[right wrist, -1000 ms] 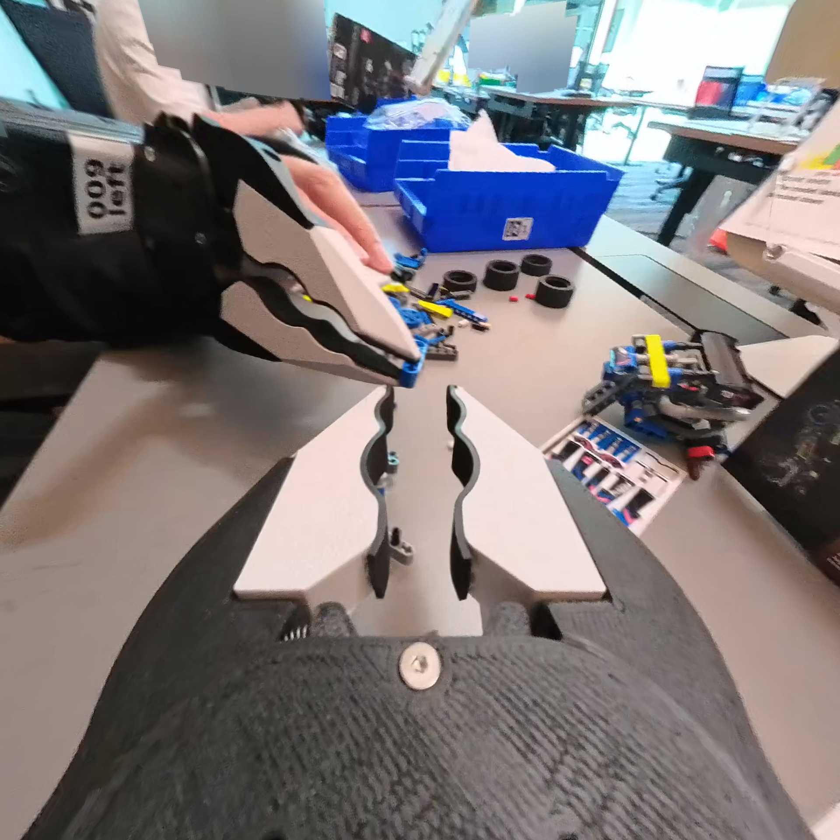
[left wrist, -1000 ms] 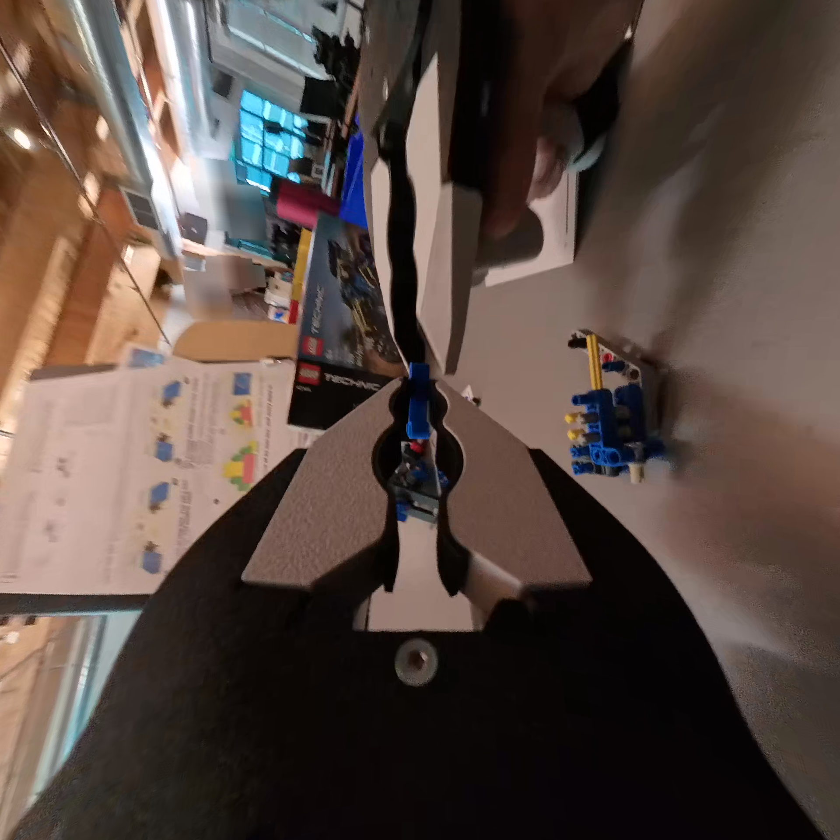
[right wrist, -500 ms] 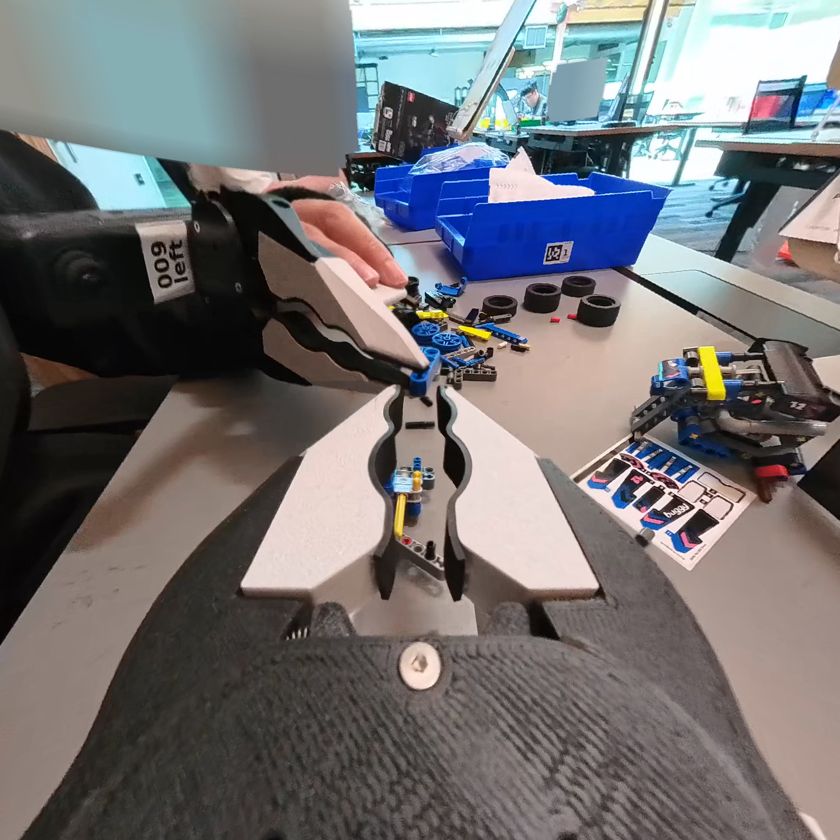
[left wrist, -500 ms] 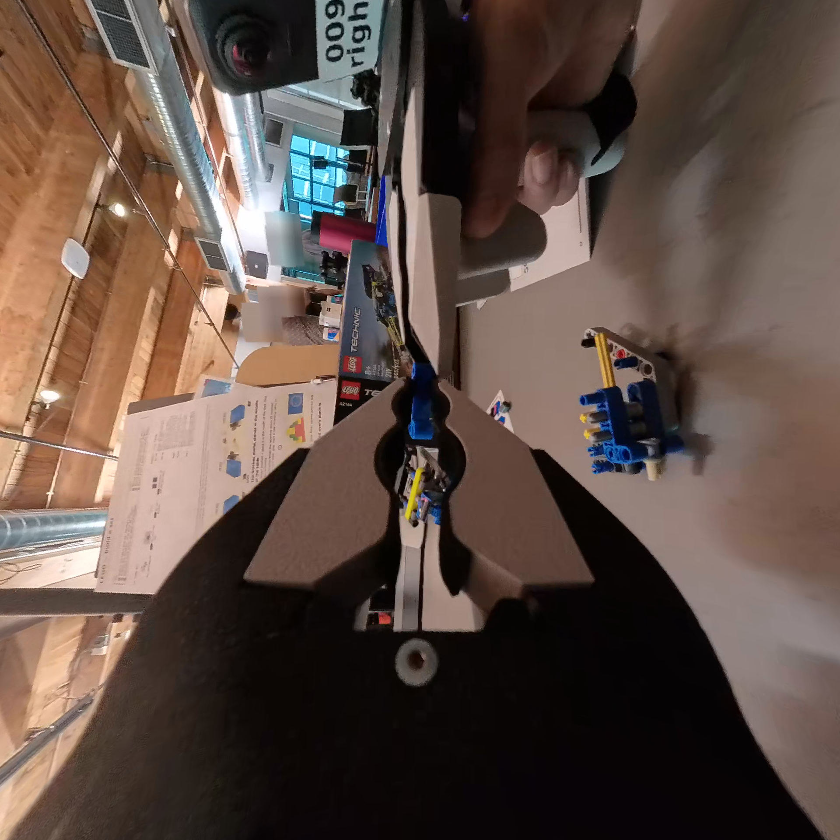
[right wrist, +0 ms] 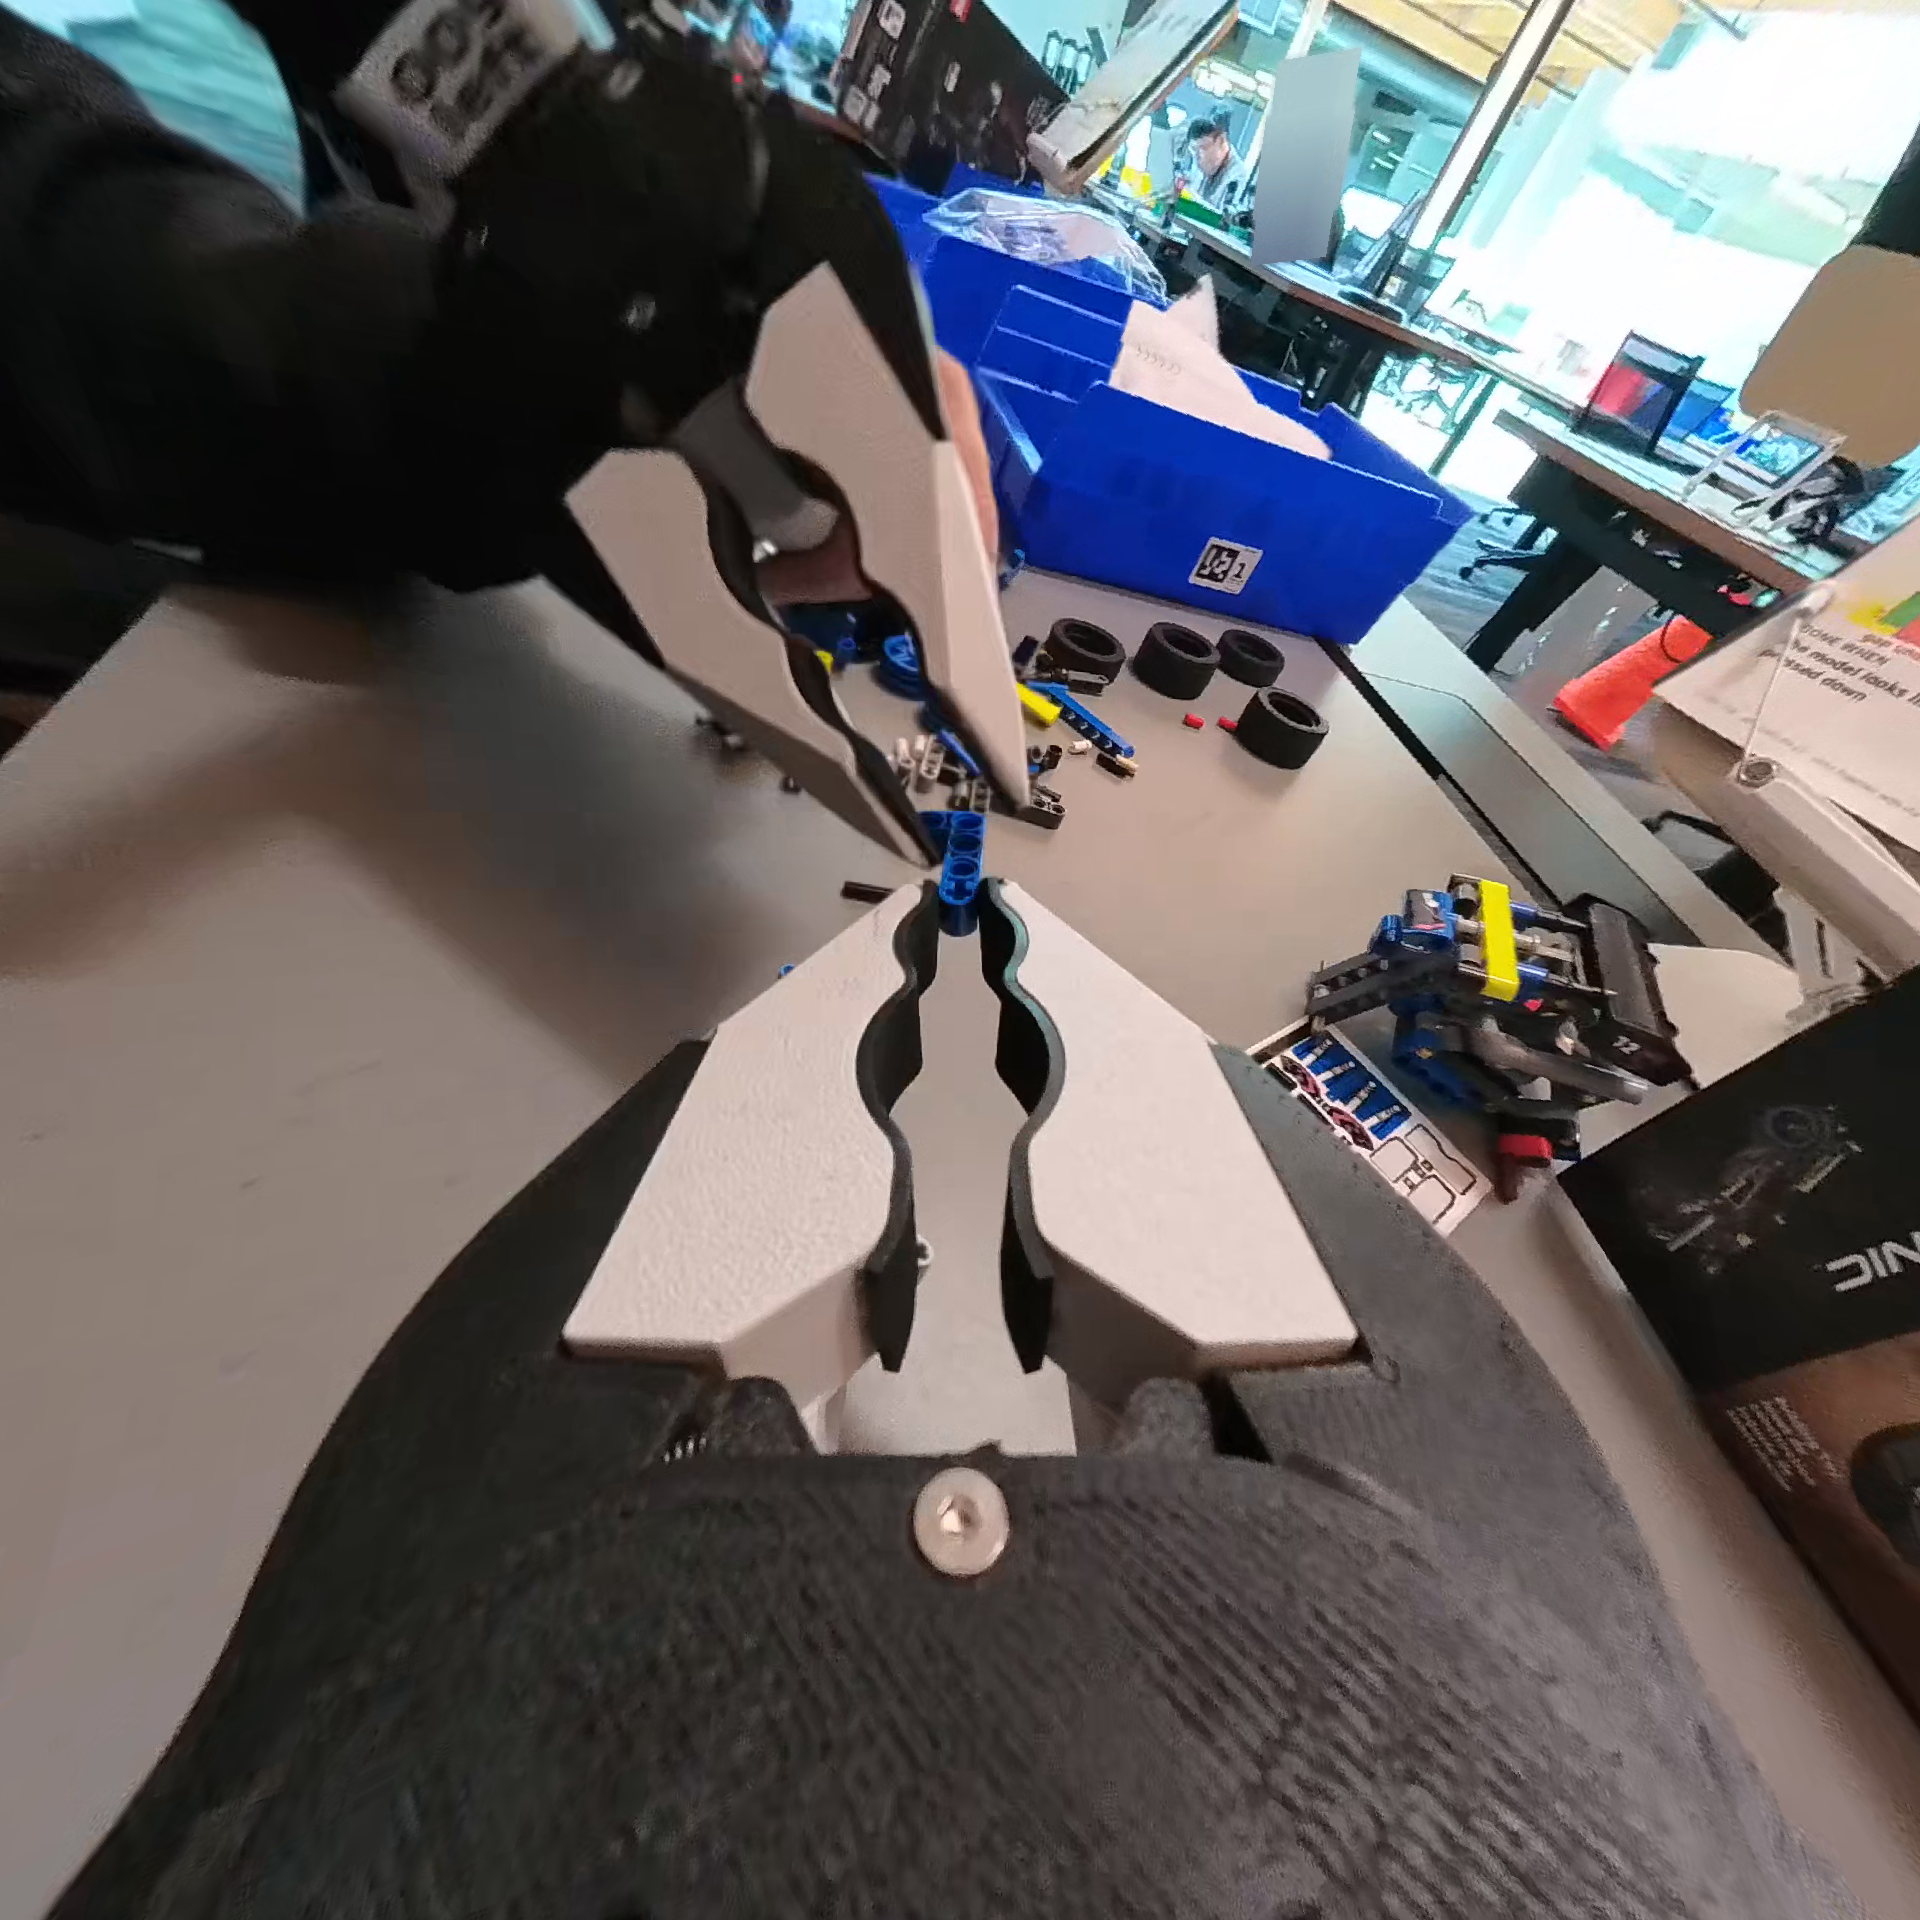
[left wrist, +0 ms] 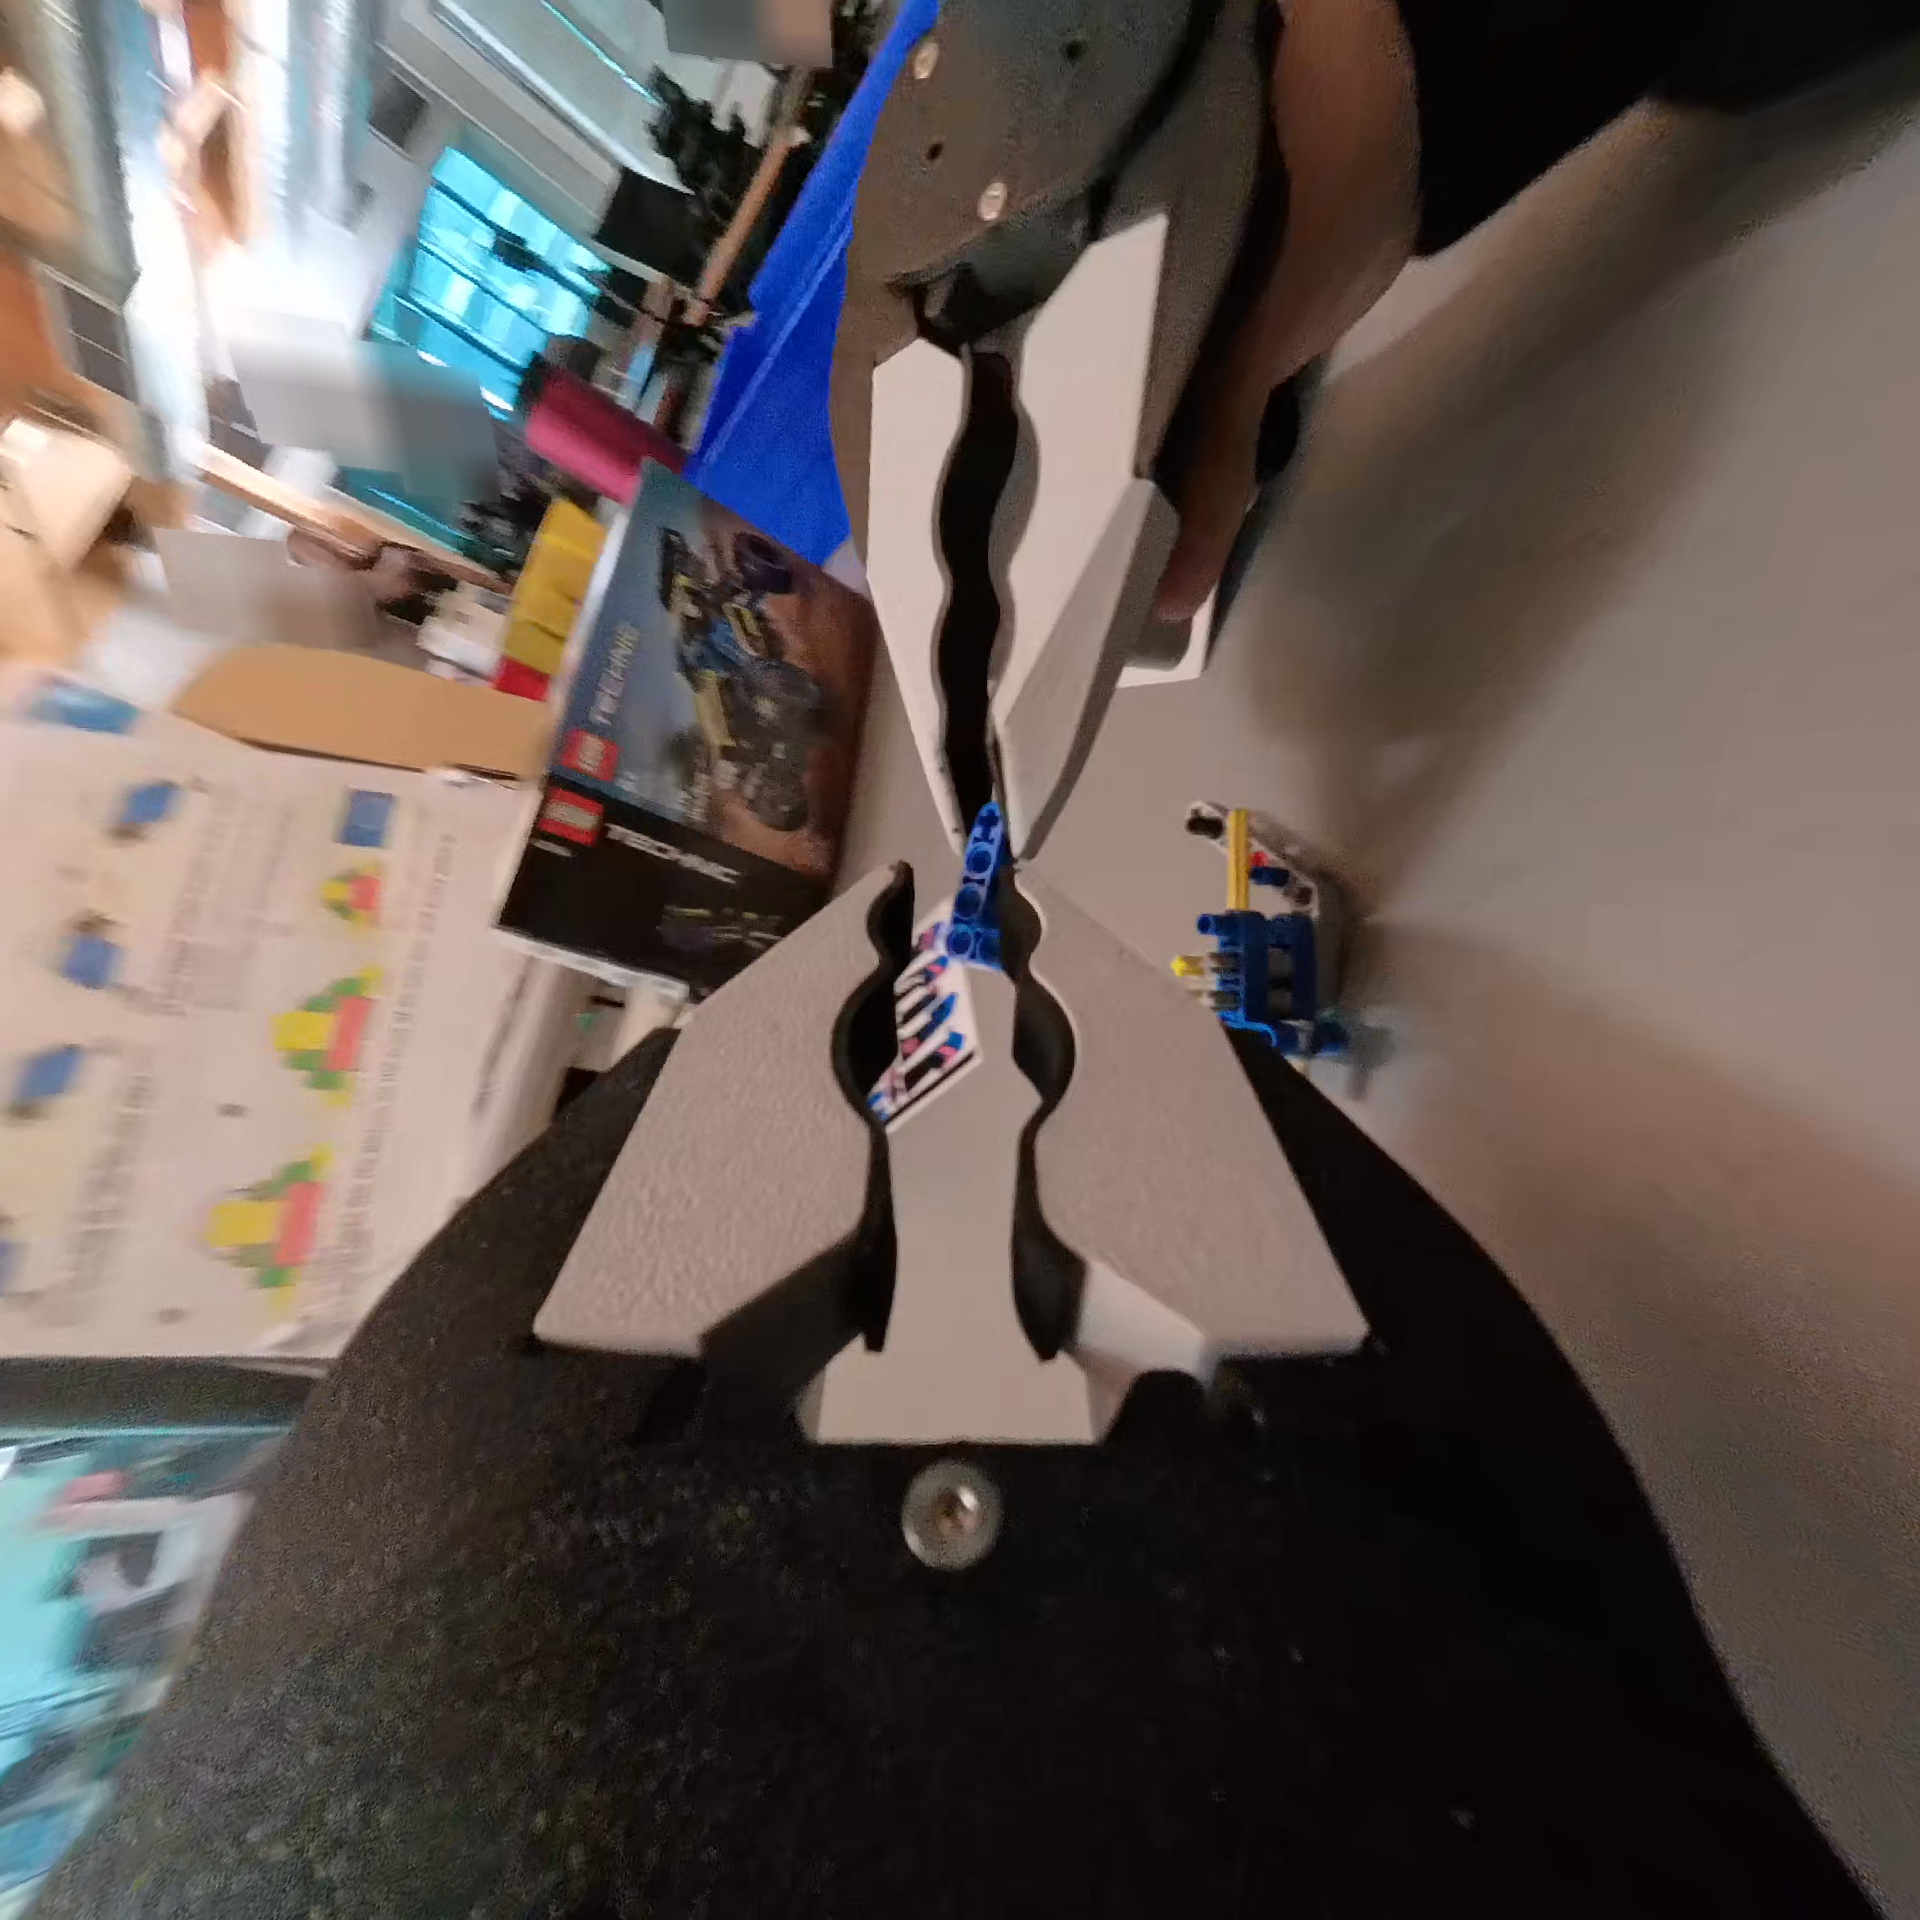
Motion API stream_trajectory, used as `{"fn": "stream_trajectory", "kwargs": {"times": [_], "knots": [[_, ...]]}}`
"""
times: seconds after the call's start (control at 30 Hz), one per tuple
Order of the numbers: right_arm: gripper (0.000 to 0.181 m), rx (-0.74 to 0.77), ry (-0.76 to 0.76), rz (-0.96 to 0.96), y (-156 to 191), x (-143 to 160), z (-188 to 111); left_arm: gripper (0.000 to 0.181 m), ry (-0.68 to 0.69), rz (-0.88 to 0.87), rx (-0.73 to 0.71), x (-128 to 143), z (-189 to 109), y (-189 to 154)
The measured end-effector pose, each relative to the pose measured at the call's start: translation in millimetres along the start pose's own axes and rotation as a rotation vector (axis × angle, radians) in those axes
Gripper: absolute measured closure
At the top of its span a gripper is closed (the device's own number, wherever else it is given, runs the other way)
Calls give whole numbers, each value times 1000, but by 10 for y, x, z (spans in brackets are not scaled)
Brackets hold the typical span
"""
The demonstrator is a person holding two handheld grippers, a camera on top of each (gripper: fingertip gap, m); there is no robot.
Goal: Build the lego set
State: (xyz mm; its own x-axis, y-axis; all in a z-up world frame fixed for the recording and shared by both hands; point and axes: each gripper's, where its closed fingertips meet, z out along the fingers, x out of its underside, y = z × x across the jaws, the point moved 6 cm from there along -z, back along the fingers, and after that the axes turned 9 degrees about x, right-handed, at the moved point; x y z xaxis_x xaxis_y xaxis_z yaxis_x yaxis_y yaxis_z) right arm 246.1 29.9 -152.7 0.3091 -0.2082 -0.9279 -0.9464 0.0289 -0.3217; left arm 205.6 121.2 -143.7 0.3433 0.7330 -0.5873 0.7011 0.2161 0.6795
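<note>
Left wrist view, read from its left edge: a printed white instruction sheet with coloured brick drawings (left wrist: pixel 260 987), then a dark cardboard set box (left wrist: pixel 707 769) standing on the grey table (left wrist: pixel 1558 727), then the handover itself. The left gripper (left wrist: pixel 958 888) has its fingers spread, with a small blue holed lego beam (left wrist: pixel 977 904) standing in the gap near the right-hand finger. I cannot tell whether it touches. From above, the right gripper (left wrist: pixel 987 816) is pinched closed on the beam's far end, so the beam hangs in the air between the two tools, above a white sticker sheet (left wrist: pixel 930 1029). Further right, a small blue-and-yellow lego sub-assembly (left wrist: pixel 1262 961) lies on the table. The right wrist view agrees, and shows a scatter of loose lego pieces (right wrist: pixel 1039 717), four black rubber tyres (right wrist: pixel 1174 660) and a partly built blue, black and yellow vehicle (right wrist: pixel 1496 997). To finish the transfer well, I would draw the left tool straight back along its own axis — no sideways sweep — because the right's hold is only at the tips, and a nudge could twist the beam or drop it.
</note>
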Motion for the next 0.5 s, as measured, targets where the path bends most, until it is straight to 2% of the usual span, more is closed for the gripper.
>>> {"fn": "stream_trajectory", "kwargs": {"times": [0.1,0.2,0.3,0.5], "knots": [[175,-2,21,-56,43,10,24,168,5,-81,139,32,-28,46],[175,-6,33,-69,69,11,48,171,41,-67,249,39,-21,30],[175,-1,56,-109,83,30,56,177,84,-50,303,47,9,29],[175,-1,69,-171,135,3,80,174,185,-34,372,65,108,-8]]}}
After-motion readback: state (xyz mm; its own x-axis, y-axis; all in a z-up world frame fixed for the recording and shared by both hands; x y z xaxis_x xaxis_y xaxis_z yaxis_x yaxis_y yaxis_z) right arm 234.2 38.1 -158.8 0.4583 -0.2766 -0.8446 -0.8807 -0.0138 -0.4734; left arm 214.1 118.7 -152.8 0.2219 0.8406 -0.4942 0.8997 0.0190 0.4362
